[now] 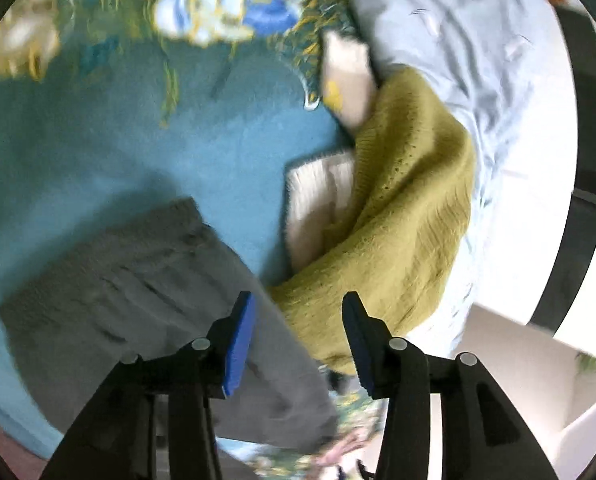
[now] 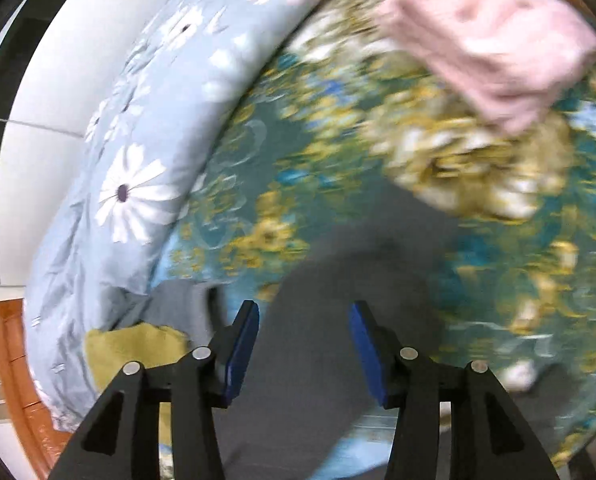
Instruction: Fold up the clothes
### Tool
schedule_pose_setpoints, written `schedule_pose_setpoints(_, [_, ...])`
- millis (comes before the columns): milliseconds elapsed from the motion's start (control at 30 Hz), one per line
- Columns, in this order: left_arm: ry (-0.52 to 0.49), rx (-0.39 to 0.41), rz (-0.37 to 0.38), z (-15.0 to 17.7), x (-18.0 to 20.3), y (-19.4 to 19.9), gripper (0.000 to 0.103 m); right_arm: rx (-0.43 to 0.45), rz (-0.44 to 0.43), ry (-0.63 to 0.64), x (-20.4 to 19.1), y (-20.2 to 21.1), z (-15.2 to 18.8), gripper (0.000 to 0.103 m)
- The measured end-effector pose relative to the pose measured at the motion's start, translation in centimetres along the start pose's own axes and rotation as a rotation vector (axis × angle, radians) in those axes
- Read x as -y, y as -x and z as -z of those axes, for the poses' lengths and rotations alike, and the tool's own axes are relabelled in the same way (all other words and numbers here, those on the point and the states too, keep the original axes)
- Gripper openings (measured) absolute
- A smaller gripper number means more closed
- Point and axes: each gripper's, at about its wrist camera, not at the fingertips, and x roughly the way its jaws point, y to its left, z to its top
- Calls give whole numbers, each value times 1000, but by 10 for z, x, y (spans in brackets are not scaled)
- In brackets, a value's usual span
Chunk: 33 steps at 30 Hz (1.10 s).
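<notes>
A grey garment (image 1: 137, 292) lies on the teal flowered bedspread (image 1: 117, 132). My left gripper (image 1: 298, 312) is open and empty above its right edge, beside an olive knitted sweater (image 1: 410, 208) that drapes over a folded white garment (image 1: 318, 200). In the right wrist view the grey garment (image 2: 310, 360) lies under my right gripper (image 2: 304, 324), which is open and empty. The olive sweater (image 2: 129, 348) shows at lower left. Both views are blurred.
A light blue daisy-print duvet (image 2: 137, 152) is bunched along the bed's edge (image 1: 458, 40). A folded pink garment (image 2: 494, 36) lies on the bedspread at the upper right. A white wall (image 2: 57, 100) and an orange-brown wooden frame (image 2: 17, 368) lie beyond the duvet.
</notes>
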Motion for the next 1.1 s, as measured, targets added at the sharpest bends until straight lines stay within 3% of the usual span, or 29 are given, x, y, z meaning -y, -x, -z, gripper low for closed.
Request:
schedule_pose_setpoints(167, [-111,74,-233,21,-44,36,49,-1,94,-122,98,34,35,52])
schedule_pose_setpoints(367, [-94,12,-411,42,-121,24,53,-22,188,-236,173,72,85,52])
schedule_pose_setpoints(500, [-70,-33,-452,52,-162,6,53,-17,206,-204,183,100,101,52])
schedule_pose_setpoints(567, [-49,-39,-433,53,-174,1,53,-12,213,-174,181,112,106,52])
schedule_pose_setpoints(600, [-33,-33,-414,53,-177,1,50,-9,212,-163,179,118,108,52])
schedule_pose_setpoints(700, [12,-14,-389,51,-183,5,26,-2,206,-132,173,133,113,52])
schedule_pose_setpoints(800, [30,29,-370,53,-183,20,19,1,197,-117,171,135,118,53])
schedule_pose_setpoints(933, [8,57,-432,57,-192,38,18,-18,170,-125,174,125,128,53])
schedule_pose_setpoints(1100, [5,14,-460,56,-186,42,22,-52,126,-102,169,109,136,53])
